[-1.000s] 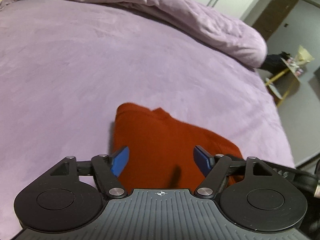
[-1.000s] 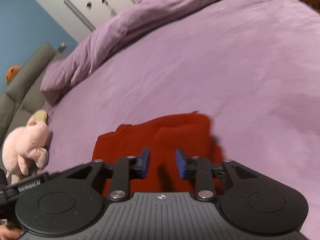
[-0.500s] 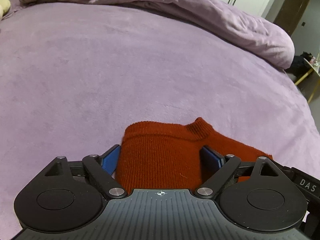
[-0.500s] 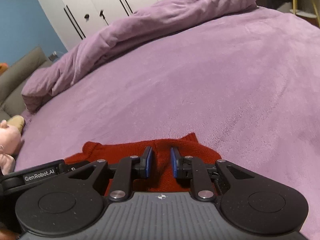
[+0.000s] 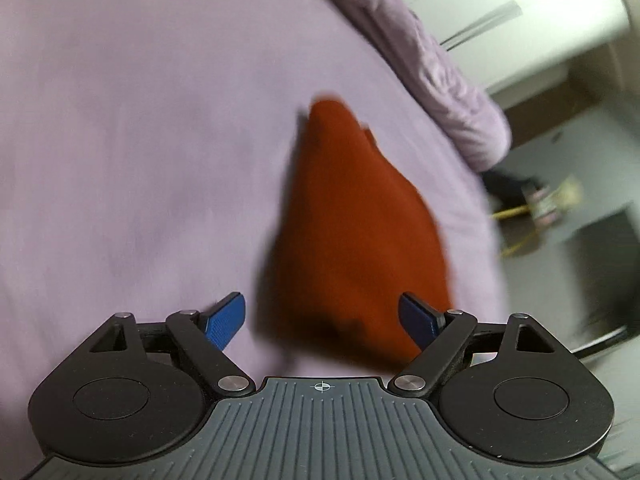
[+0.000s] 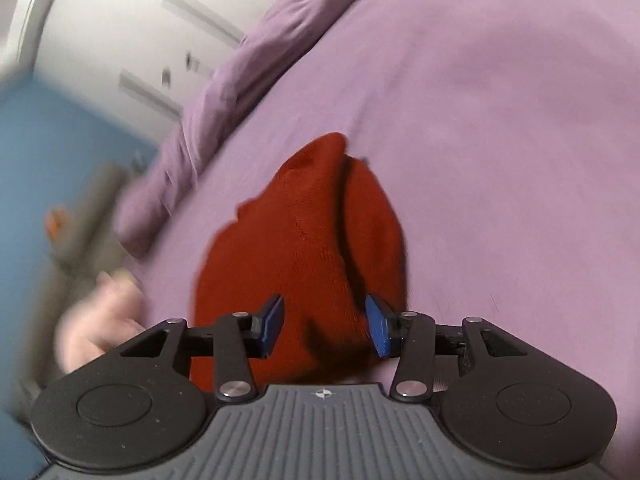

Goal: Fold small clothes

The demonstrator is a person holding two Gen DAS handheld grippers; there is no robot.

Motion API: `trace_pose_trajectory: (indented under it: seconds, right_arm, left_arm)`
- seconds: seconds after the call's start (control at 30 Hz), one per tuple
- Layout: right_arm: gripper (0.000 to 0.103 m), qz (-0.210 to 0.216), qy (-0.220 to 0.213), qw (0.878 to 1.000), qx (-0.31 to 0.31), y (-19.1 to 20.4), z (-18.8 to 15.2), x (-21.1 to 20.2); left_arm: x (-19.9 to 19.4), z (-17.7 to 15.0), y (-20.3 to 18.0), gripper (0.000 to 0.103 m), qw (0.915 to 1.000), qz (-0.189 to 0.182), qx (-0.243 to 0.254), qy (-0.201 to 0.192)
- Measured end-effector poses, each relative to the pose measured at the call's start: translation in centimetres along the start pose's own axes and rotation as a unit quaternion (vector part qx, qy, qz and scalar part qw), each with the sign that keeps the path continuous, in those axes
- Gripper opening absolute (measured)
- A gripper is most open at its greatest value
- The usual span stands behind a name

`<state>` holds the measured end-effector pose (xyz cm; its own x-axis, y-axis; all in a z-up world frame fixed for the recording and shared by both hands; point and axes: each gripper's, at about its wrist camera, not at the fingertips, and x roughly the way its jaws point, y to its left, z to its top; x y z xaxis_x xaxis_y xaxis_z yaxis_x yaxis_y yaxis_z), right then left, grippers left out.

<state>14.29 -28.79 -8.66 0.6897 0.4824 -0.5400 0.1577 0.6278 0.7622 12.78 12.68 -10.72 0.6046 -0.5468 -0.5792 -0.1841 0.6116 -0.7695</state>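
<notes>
A small rust-red knit garment (image 5: 356, 232) lies folded on the purple bed cover (image 5: 140, 140). In the left wrist view my left gripper (image 5: 322, 322) is open and empty, above the near end of the garment. In the right wrist view the garment (image 6: 304, 248) shows a fold ridge down its middle. My right gripper (image 6: 323, 326) is open, its blue pads either side of the garment's near end, holding nothing. Both views are motion-blurred.
A bunched purple duvet (image 5: 432, 64) lies along the far side of the bed, also in the right wrist view (image 6: 224, 96). White wardrobe doors (image 6: 132, 32) stand behind. A pink plush toy (image 6: 100, 320) sits at the left. A yellow-legged side table (image 5: 524, 220) stands beyond the bed's right edge.
Both grippers have pulled back and up and tilted, so the garment looks farther off. The right gripper's jaws, nearly shut on the fabric half a second ago, have opened and let go.
</notes>
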Motion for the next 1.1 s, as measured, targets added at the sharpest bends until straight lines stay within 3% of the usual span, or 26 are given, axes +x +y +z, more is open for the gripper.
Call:
trace_pose_trajectory:
  seconds: [0.1,0.17,0.23,0.33,0.37,0.47,0.5,0.53,0.57,0.6,0.63,0.77,1.0,1.1]
  right_arm:
    - [0.046,0.017,0.024,0.997,0.072,-1.5,0.0,-0.7]
    - [0.046,0.049,0.035,0.992,0.115,-1.6,0.0,-0.7]
    - [0.046,0.056,0.039,0.992,0.105,-0.9,-0.5,-0.4]
    - [0.045,0.021,0.042,0.995,0.09,-0.3,-1.2,1.3]
    - [0.036,0.015,0.041,0.994,0.095,-0.3,-1.3,1.8]
    - [0.014,0.0,0.028,0.994,0.102,0.1,-1.5,2.8]
    - [0.008,0.013,0.032,0.992,0.121,0.0,-1.5,2.9]
    - [0.008,0.06,0.042,0.983,0.167,-0.8,-1.6,3.1]
    - [0.008,0.12,0.047,0.967,0.221,-1.7,-1.9,3.2]
    - [0.008,0.154,0.043,0.954,0.253,-2.5,-2.1,3.0]
    - [0.008,0.164,0.037,0.95,0.263,-2.9,-2.1,2.9]
    - [0.008,0.073,0.052,0.974,0.209,-3.0,-2.2,2.8]
    - [0.008,0.082,0.047,0.974,0.204,-2.0,-2.1,3.0]
    - [0.008,0.088,0.046,0.974,0.204,-1.8,-2.0,2.6]
  left_arm:
    - [0.6,-1.5,1.2,0.084,0.9945,-0.059,-0.083,0.027]
    - [1.2,-1.5,1.3,0.084,0.9921,-0.081,-0.095,0.015]
    - [2.0,-1.1,0.8,0.084,0.9933,-0.067,-0.095,0.004]
    - [3.8,-0.5,0.5,0.083,0.995,-0.024,-0.097,0.006]
    - [4.2,-0.3,0.7,0.081,0.9935,-0.013,-0.113,0.004]
    - [3.7,-0.1,1.4,0.073,0.9856,-0.029,-0.165,-0.019]
    - [3.4,-0.1,1.7,0.065,0.9833,-0.039,-0.176,-0.025]
    - [3.1,0.0,1.9,0.062,0.9826,-0.04,-0.179,-0.027]
    - [3.0,0.1,2.0,0.056,0.9832,-0.036,-0.177,-0.027]
    - [2.9,0.2,2.1,0.055,0.9844,-0.032,-0.171,-0.025]
    - [2.7,0.2,2.1,0.055,0.9852,-0.027,-0.168,-0.025]
    - [1.5,0.5,2.1,0.055,0.988,-0.018,-0.151,-0.026]
    - [1.7,-0.1,1.2,0.06,0.986,-0.079,-0.146,0.008]
    - [2.5,0.4,0.4,0.06,0.9911,-0.06,-0.119,-0.005]
